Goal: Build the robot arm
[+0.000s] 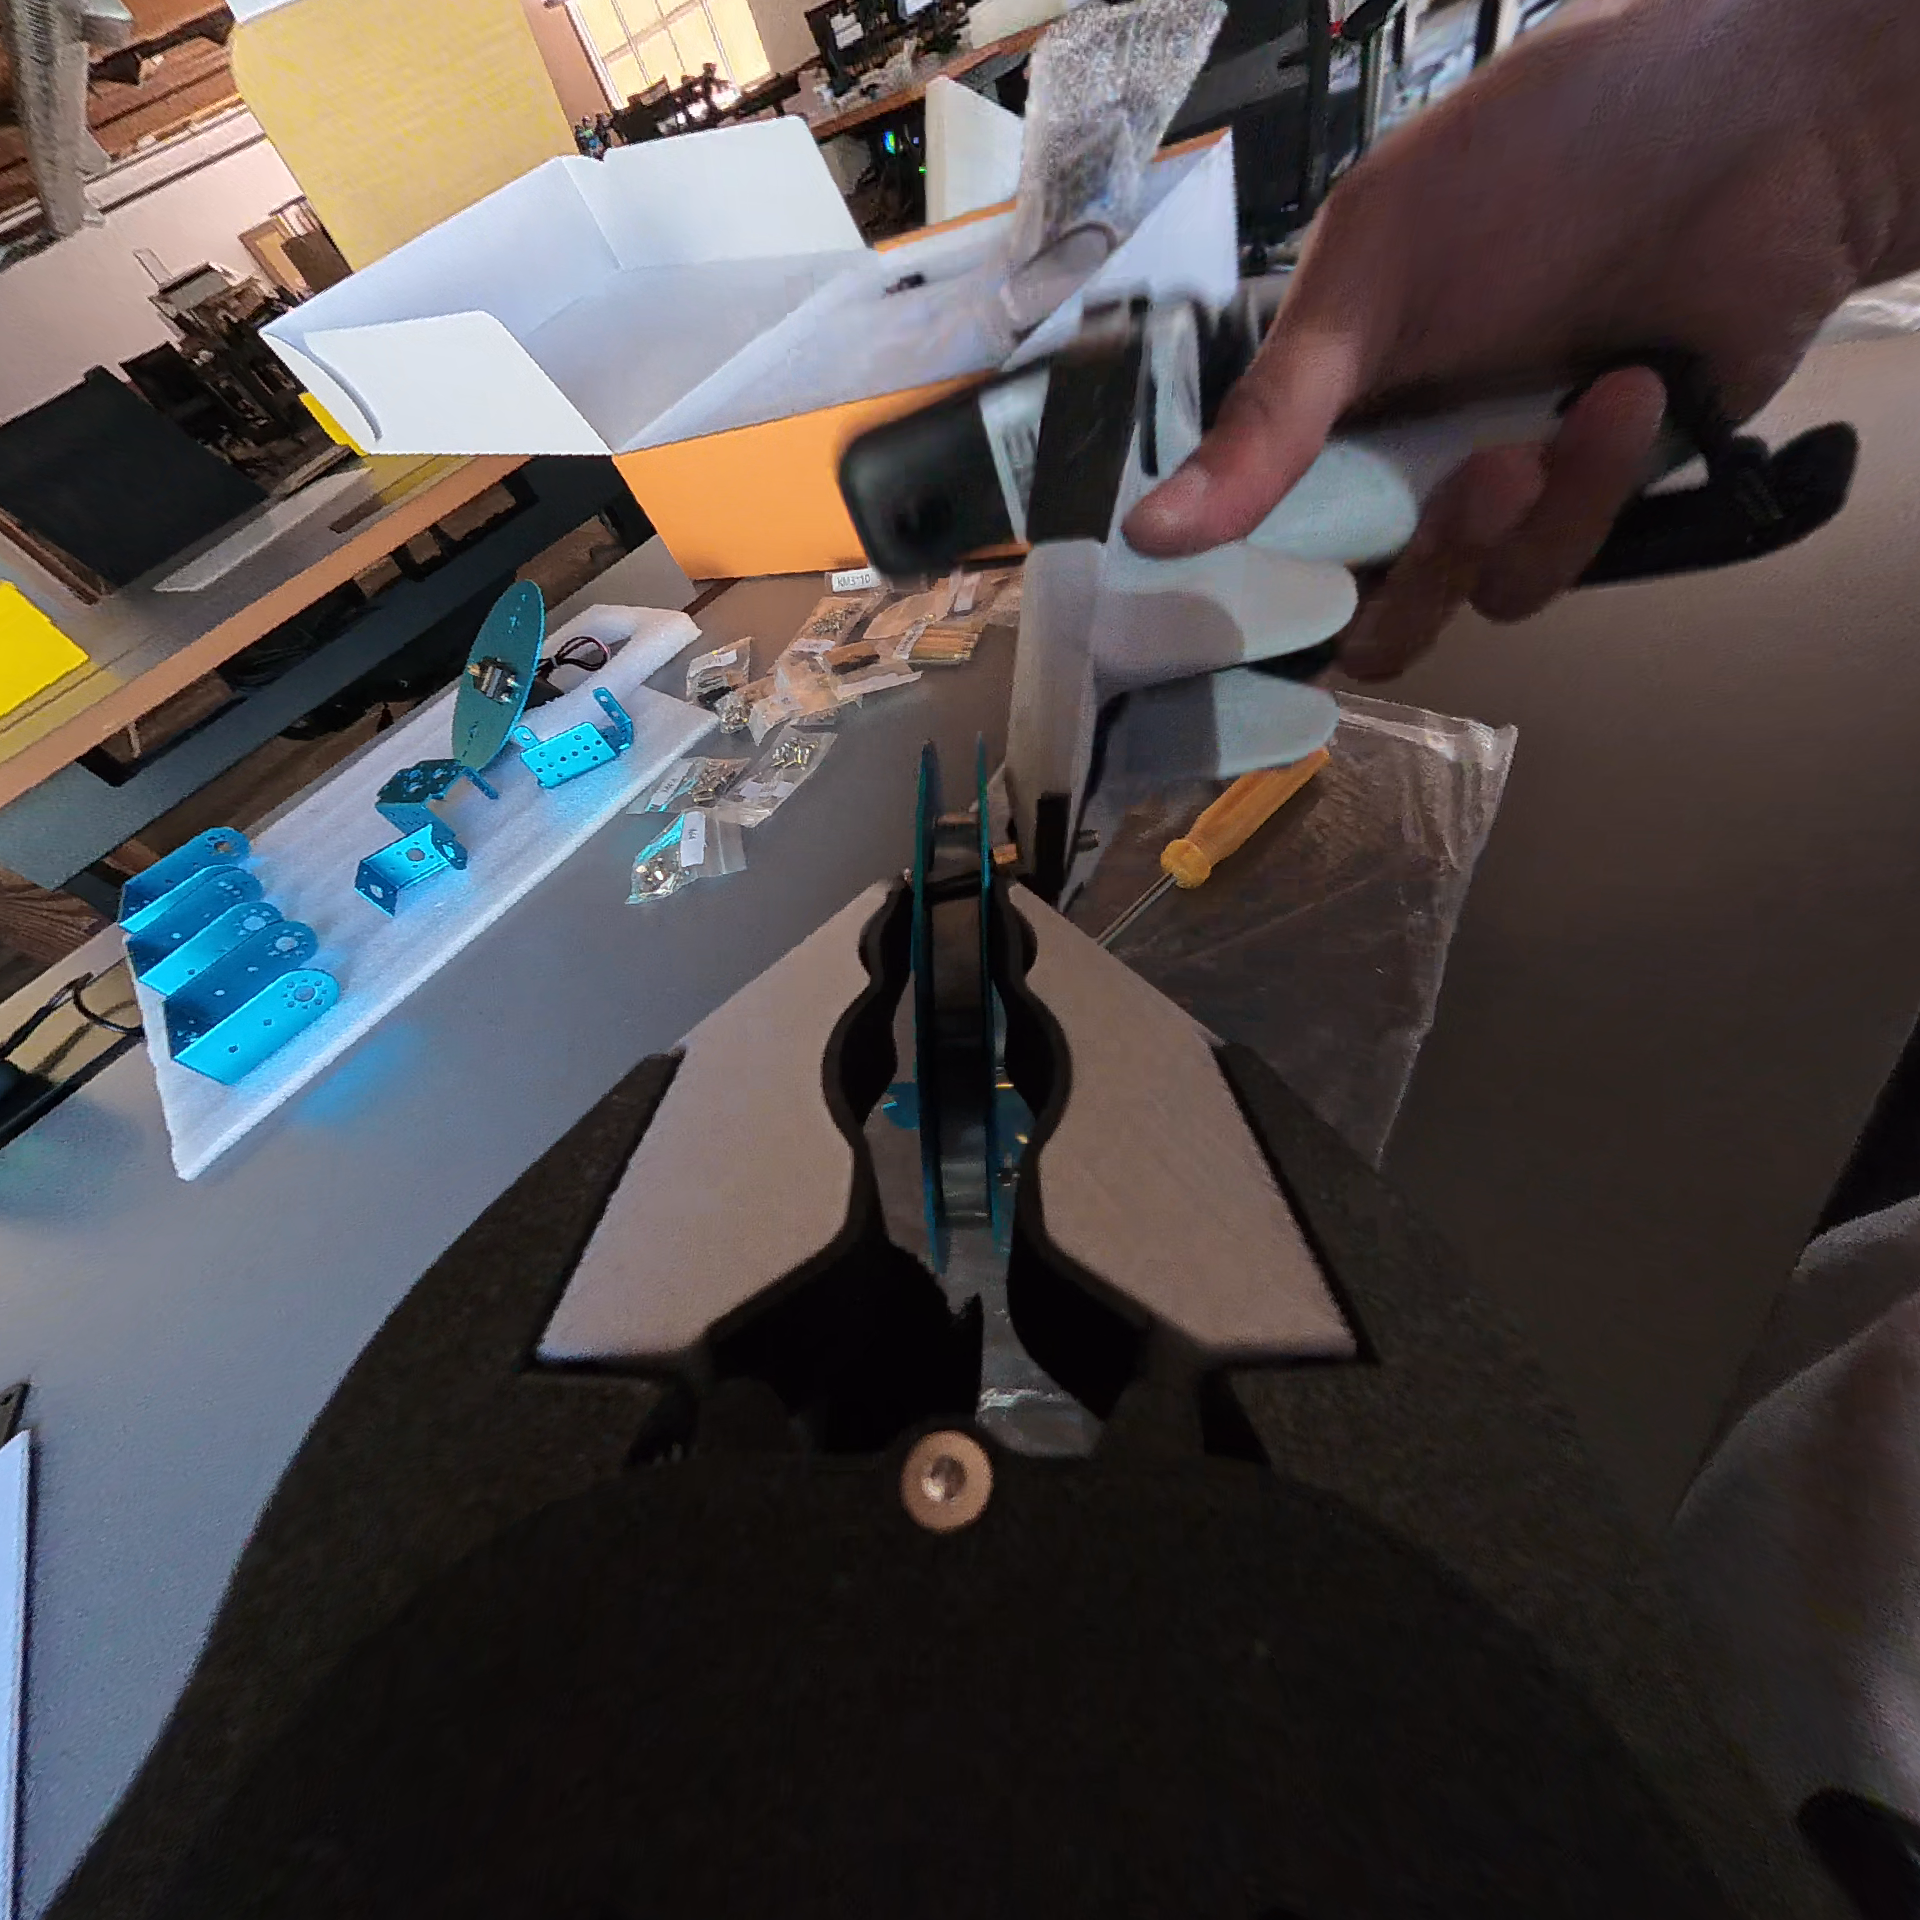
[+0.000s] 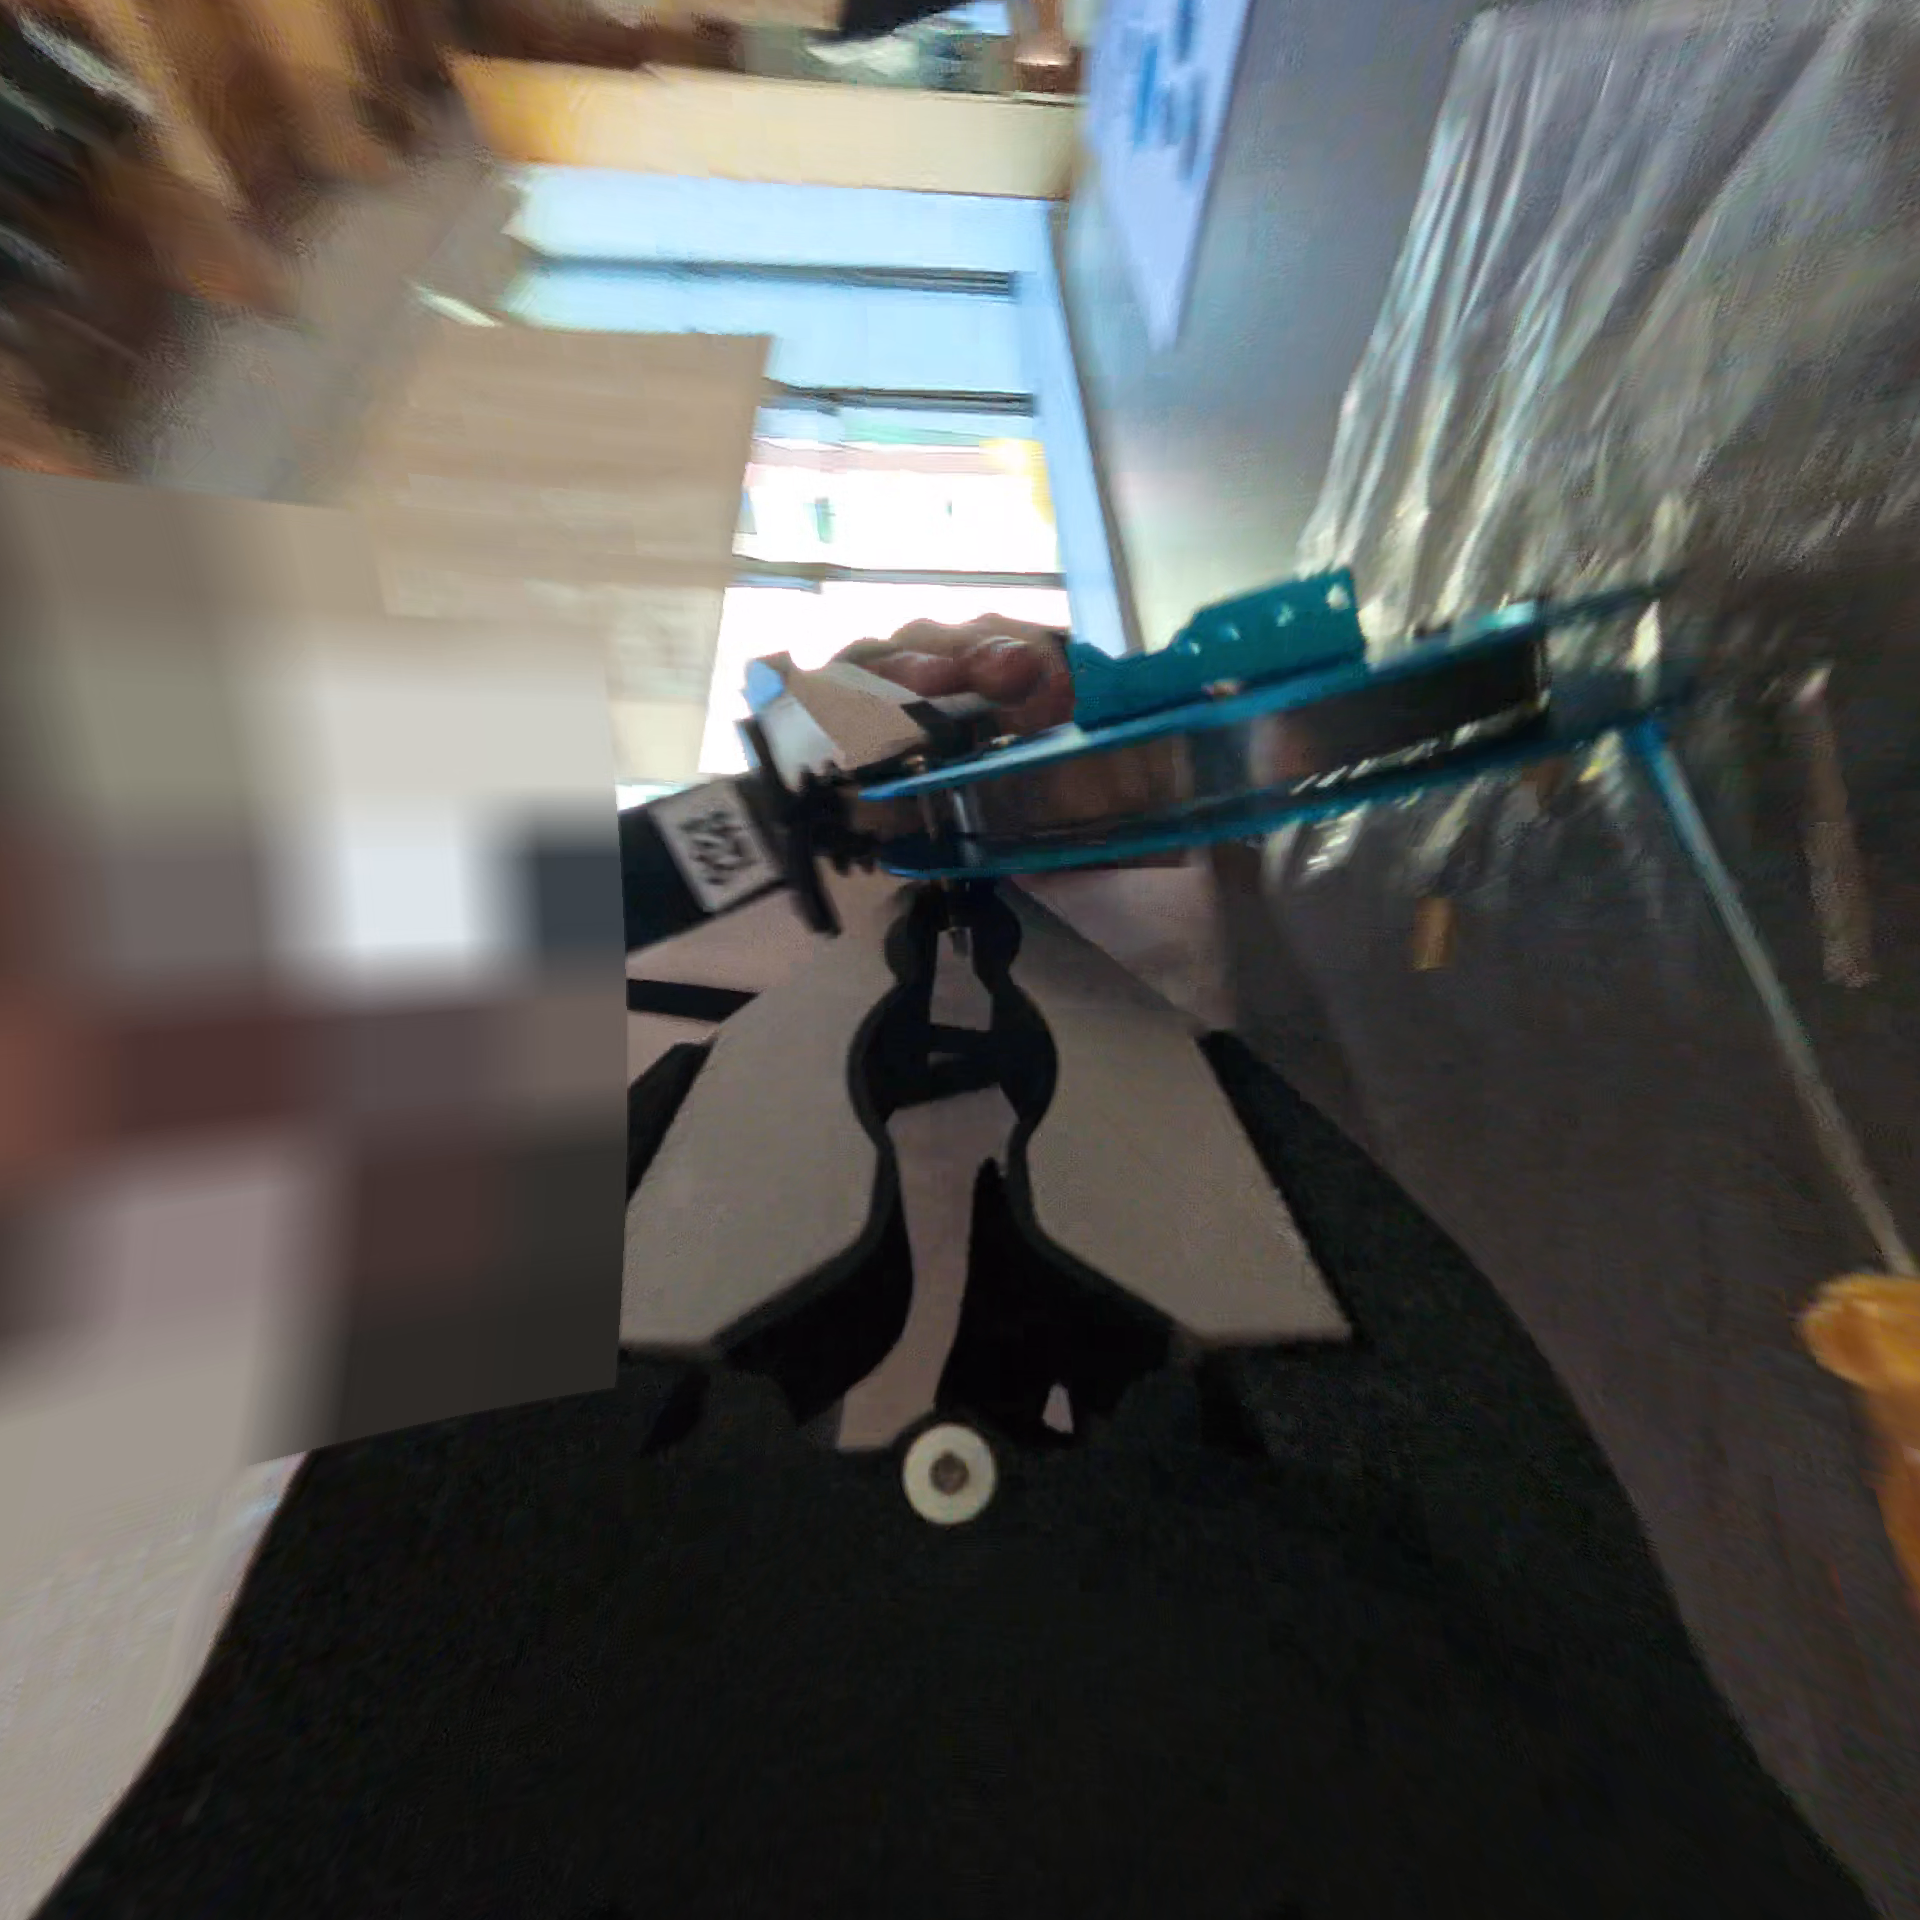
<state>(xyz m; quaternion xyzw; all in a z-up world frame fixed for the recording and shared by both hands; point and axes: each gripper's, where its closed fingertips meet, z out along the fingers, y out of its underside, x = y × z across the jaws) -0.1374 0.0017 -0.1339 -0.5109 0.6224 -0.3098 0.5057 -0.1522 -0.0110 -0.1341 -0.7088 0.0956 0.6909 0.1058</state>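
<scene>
The blue double-disc part [image 1: 951, 1039] is being pinched by the left hand-held gripper [image 1: 948, 935] above the worktop [image 1: 520, 1195]. A small bolt [image 2: 958, 914] on it is being pinched by the right hand-held gripper [image 2: 951, 935], near the screwdriver [image 1: 1226, 831].

A workshop or robotics lab is showing here: blue metal brackets [image 1: 234, 966] are lying on foam on the grey counter [image 1: 468, 1195], beside screw bags [image 1: 727, 774], a screwdriver [image 1: 1236, 821] and an open box [image 1: 665, 343], with cluttered workbenches [image 1: 883, 94] standing far behind.
</scene>
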